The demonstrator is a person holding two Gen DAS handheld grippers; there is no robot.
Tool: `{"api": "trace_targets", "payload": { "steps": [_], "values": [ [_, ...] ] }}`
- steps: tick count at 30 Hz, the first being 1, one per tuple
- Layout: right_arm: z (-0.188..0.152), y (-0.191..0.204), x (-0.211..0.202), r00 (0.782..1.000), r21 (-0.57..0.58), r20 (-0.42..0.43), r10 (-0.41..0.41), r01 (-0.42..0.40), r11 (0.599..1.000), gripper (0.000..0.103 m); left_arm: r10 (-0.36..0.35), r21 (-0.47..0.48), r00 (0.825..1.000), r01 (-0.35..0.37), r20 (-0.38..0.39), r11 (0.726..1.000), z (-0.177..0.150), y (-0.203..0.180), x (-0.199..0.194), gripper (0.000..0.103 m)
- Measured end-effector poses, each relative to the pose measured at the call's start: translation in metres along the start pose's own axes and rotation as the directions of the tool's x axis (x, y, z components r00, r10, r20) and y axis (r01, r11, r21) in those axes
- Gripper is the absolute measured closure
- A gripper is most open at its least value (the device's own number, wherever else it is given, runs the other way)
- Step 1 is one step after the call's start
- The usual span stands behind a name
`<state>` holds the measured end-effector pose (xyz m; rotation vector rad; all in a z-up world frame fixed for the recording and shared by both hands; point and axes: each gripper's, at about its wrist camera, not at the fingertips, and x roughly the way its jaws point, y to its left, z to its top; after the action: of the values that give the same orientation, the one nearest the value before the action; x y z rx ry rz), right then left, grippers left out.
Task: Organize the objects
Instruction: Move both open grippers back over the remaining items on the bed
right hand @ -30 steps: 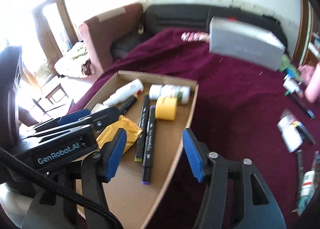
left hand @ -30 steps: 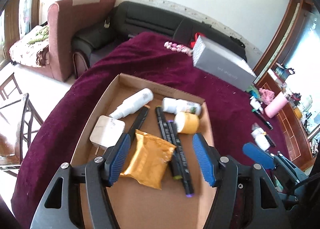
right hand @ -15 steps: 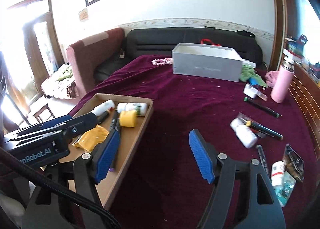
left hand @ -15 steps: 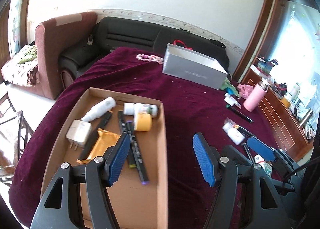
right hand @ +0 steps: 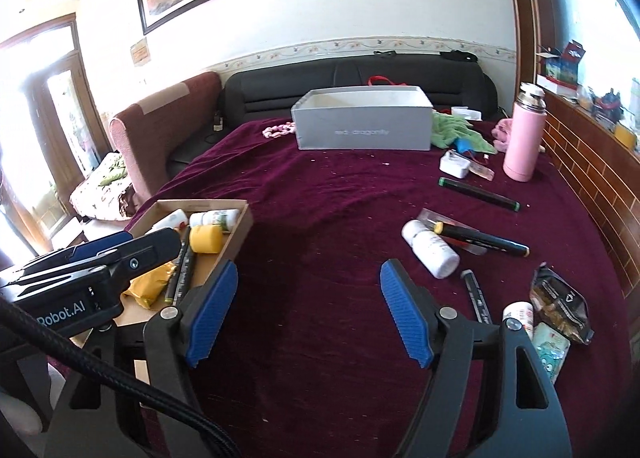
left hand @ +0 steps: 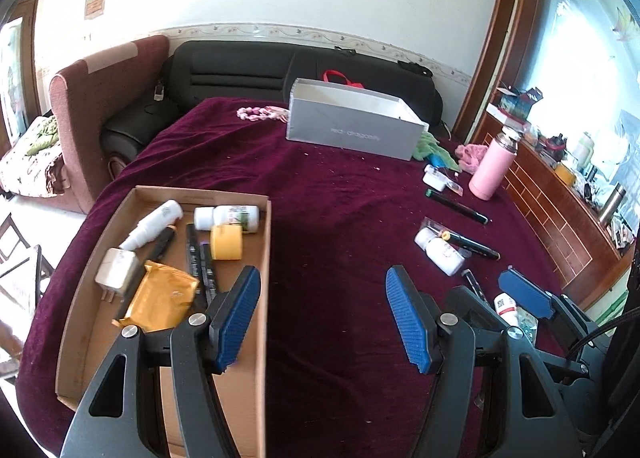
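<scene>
Left gripper (left hand: 322, 314): jaws apart, nothing between the blue pads, touching nothing; it hangs over bare maroon cloth (left hand: 332, 218) just right of the cardboard tray (left hand: 267, 258), its left finger overlapping the tray's right wall in view. Right gripper (right hand: 308, 310): jaws have just been opening, now wide, empty, over bare cloth. Tray holds a white spray bottle (left hand: 154, 224), a white bottle (left hand: 228, 216), a yellow roll (left hand: 226, 242), black markers (left hand: 200, 262), a white charger (left hand: 118, 270) and an orange packet (left hand: 160, 298). Loose items lie well to the right: white bottle (right hand: 430, 248), yellow-tipped marker (right hand: 484, 238), green-capped marker (right hand: 478, 194), small marker (right hand: 476, 294), dark pouch (right hand: 560, 302), pink flask (right hand: 524, 138). Grey box (right hand: 364, 126) stands at the far edge. The open lane runs between tray wall and loose items.
</scene>
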<state>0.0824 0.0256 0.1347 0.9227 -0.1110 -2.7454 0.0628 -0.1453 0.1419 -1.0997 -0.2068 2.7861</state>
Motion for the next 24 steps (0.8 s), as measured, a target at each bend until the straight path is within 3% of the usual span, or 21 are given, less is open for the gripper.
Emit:
{"api": "trace_targets", "payload": {
  "steps": [7, 13, 24],
  "values": [
    [-0.001, -0.034, -0.001, 1.000, 0.038, -0.002, -0.026, 0.026, 0.999, 0.028, -0.009, 0.044, 1.000, 0.010, -0.024, 0.999, 0.004, -0.036, 0.017, 0.044],
    [-0.003, -0.068, -0.002, 0.997, 0.062, -0.005, -0.071, 0.071, 0.995, 0.026, -0.075, 0.013, 0.992, 0.077, -0.101, 0.997, 0.002, -0.059, 0.042, 0.044],
    [-0.012, -0.129, 0.004, 0.992, 0.128, -0.015, -0.124, 0.125, 0.984, 0.026, -0.061, 0.071, 0.984, 0.074, -0.169, 0.995, -0.003, -0.107, 0.077, 0.044]
  ]
}}
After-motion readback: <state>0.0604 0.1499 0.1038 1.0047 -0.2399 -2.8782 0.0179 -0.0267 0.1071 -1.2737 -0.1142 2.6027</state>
